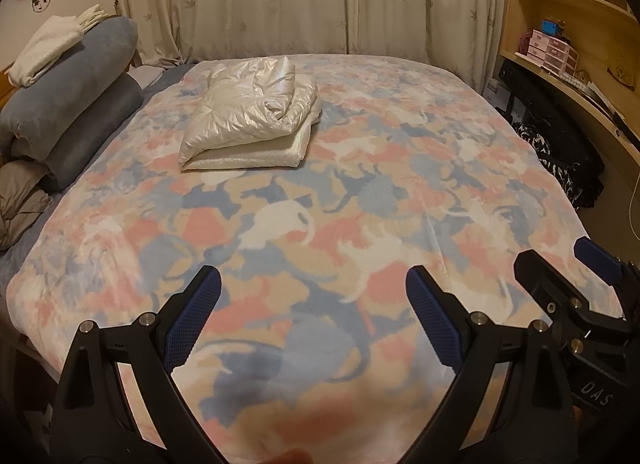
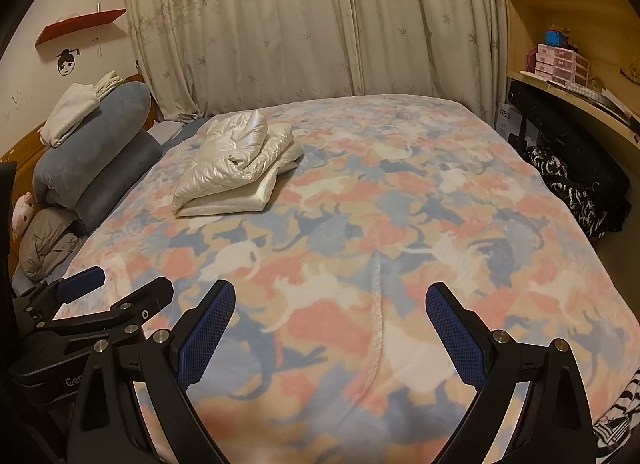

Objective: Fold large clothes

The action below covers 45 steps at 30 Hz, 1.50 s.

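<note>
Evidently we are holding both grippers back at the near edge of the bed [image 1: 400, 191], side by side, with nothing between the jaws. Our left gripper [image 1: 314, 316] is keeping its jaws spread wide over the blanket [image 1: 280, 264], and our right gripper [image 2: 330, 332] is doing the same; each is showing at the edge of the other's view, so we are judging them to be just beside one another.

Meanwhile the jacket [image 1: 250, 115], white and shiny, is lying well apart from us on the far left part of the bed, near the rolled grey bedding [image 1: 76, 111]. It is sitting as a compact, layered bundle, which we are reading as a fold that is done or nearly done; parking it off to the side is probably leaving the middle of the bed free for work.

Some things are staying unclear to us. We are not making out whether the bundle is one garment or two stacked, since only its top and front edges are showing. Near the right side a dark patterned cloth [image 2: 576, 191] is hanging off the bed edge, partly cut off, and we cannot tell what it is. Our hands are hidden below the frame.
</note>
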Available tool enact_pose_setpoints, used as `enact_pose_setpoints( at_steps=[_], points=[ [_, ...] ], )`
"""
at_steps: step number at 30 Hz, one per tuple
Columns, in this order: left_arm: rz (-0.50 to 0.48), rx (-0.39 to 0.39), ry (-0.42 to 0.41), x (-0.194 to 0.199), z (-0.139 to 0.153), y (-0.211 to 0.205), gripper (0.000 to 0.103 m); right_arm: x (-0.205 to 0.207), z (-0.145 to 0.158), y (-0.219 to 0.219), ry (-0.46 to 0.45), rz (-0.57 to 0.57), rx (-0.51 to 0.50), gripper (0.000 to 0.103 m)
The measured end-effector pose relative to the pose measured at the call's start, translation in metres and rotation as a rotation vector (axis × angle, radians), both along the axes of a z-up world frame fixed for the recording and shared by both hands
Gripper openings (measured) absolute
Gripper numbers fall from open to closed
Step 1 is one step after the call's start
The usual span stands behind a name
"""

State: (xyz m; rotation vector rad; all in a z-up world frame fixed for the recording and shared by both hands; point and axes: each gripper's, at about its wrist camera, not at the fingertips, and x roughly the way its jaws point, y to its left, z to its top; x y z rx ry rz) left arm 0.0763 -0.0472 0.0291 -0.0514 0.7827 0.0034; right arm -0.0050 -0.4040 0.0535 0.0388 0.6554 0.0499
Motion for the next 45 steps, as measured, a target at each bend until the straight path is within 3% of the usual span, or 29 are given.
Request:
enact_pose_setpoints(
  at_steps=[32, 45],
  points=[
    [-0.001, -0.004, 0.013, -0.002, -0.006, 0.008, 0.093, 0.002, -0.004, -0.001, 0.002, 0.002, 0.002, 0.097],
    [0.001, -0.007, 0.032, -0.007, -0.022, 0.014, 0.093, 0.001, -0.005, 0.0, 0.005, 0.0, 0.003, 0.097]
  ],
)
